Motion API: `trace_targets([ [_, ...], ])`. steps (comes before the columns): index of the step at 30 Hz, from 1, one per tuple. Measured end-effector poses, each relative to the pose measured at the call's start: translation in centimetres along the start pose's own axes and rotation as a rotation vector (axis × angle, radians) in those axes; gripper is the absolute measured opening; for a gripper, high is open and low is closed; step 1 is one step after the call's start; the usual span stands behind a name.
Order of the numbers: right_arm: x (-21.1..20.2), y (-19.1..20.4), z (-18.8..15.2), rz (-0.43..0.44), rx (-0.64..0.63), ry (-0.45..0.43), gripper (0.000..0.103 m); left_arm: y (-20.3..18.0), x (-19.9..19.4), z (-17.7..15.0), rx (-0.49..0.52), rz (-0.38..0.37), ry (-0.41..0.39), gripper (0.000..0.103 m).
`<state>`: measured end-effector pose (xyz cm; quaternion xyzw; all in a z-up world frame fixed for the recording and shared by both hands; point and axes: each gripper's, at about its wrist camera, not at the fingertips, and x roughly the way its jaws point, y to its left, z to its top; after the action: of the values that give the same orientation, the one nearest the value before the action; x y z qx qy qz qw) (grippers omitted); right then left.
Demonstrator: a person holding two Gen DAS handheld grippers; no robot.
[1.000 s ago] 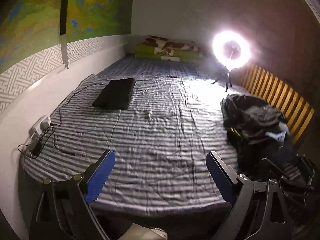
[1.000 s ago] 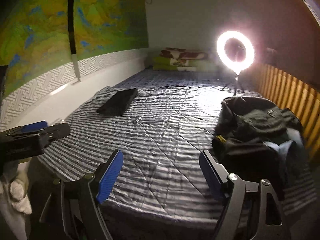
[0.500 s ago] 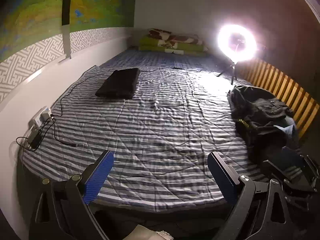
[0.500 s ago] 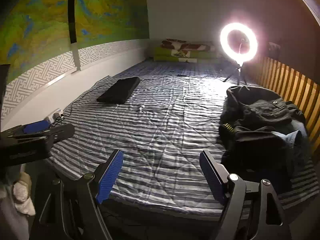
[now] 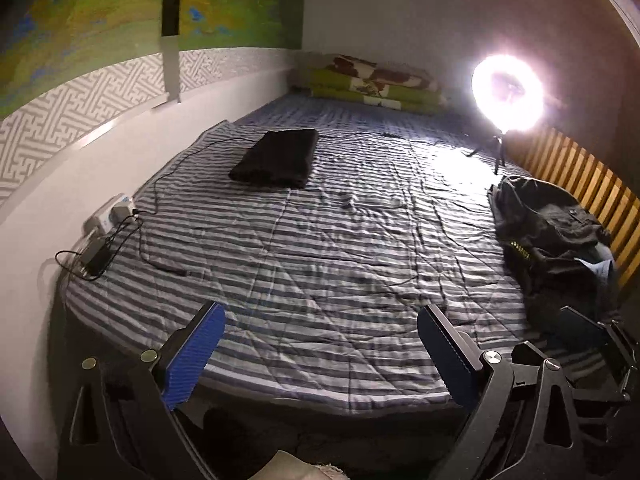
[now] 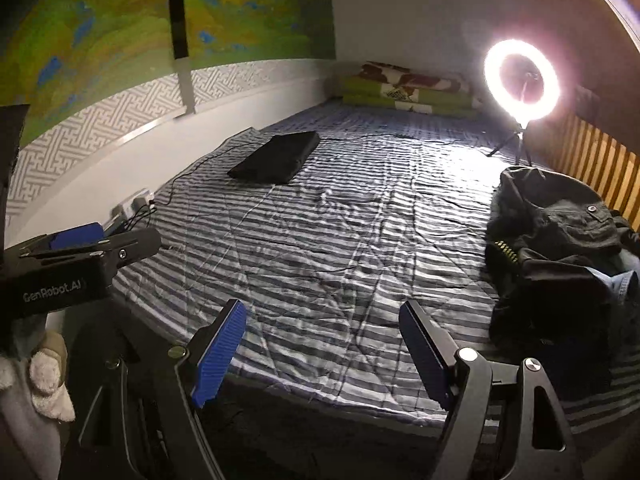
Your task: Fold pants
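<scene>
Presently, both released: left gripper (image 5: 320,354) and right gripper (image 6: 322,346) stood spread, empty, over the bed's (image 6: 320,248) near edge | pants (image 6: 560,248) heaped at right edge | advice: pinch waistband, drag to open middle.

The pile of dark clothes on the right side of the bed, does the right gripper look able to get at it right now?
Probably yes. The right gripper is open and empty, and the pile of dark clothes lies uncovered on the striped bedspread ahead and to its right, with nothing between them. It has not yet reached the pile.
</scene>
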<state>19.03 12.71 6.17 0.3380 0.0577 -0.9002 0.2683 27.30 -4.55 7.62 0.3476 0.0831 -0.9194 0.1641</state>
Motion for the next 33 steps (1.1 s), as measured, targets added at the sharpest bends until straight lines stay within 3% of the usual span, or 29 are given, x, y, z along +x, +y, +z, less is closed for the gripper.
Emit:
trace_targets([
  [33, 0.7, 0.3, -0.4, 0.038, 0.000, 0.017, 0.076, -1.2, 0.2, 0.2, 0.035, 0.002, 0.011, 0.100],
])
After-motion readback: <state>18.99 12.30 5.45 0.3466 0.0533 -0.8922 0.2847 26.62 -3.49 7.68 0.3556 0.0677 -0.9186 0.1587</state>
